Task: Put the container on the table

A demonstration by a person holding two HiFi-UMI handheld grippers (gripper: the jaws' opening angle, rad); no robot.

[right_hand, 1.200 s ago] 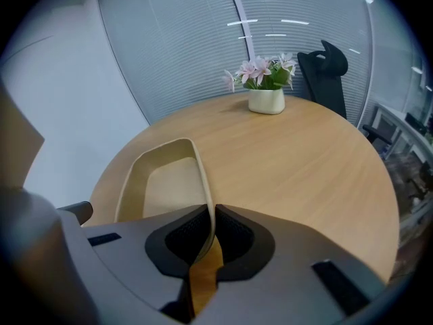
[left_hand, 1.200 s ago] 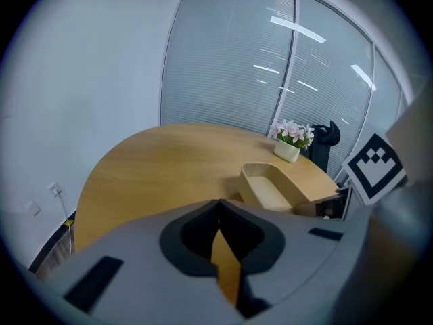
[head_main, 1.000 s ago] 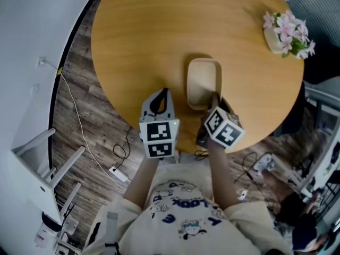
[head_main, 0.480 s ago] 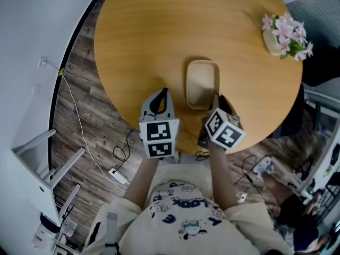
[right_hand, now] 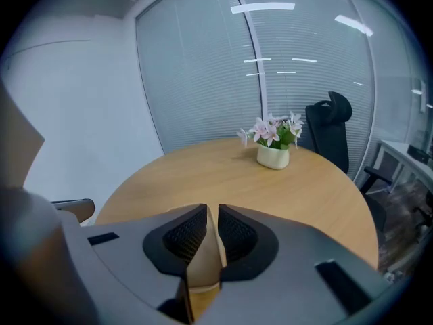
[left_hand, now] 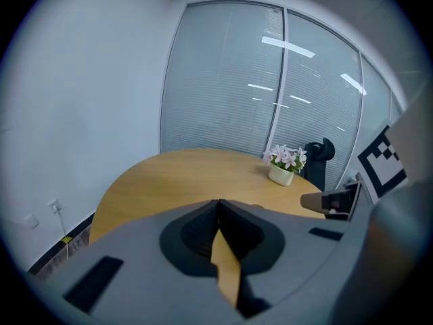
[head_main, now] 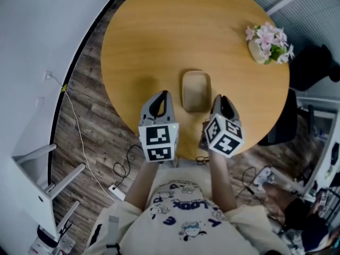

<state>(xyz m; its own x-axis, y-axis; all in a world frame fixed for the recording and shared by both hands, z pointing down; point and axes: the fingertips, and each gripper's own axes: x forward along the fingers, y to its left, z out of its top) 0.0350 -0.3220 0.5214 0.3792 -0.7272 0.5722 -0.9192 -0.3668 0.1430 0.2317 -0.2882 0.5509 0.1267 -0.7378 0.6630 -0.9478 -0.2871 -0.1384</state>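
The container point(head_main: 196, 91), a shallow beige oblong tray, lies flat on the round wooden table point(head_main: 138, 41) near its front edge. My right gripper point(head_main: 219, 98) sits just right of the tray's near right corner and looks apart from it. Its jaws stand a narrow slit apart, and the beige container point(right_hand: 206, 256) shows through the slit in the right gripper view point(right_hand: 212, 208). My left gripper point(head_main: 162, 93) hovers left of the tray with its tips together point(left_hand: 218, 202) and nothing between them.
A pot of pink flowers point(head_main: 267, 40) stands at the table's far right, also seen as the flower pot point(right_hand: 273, 142). A black office chair point(head_main: 316, 68) is behind it. White furniture point(head_main: 37, 179) and a floor cable point(head_main: 79, 126) lie to the left.
The table and tray look smaller and farther away while both grippers keep their size. My right gripper, which overlapped the tray's near right corner before, now sits beside it.
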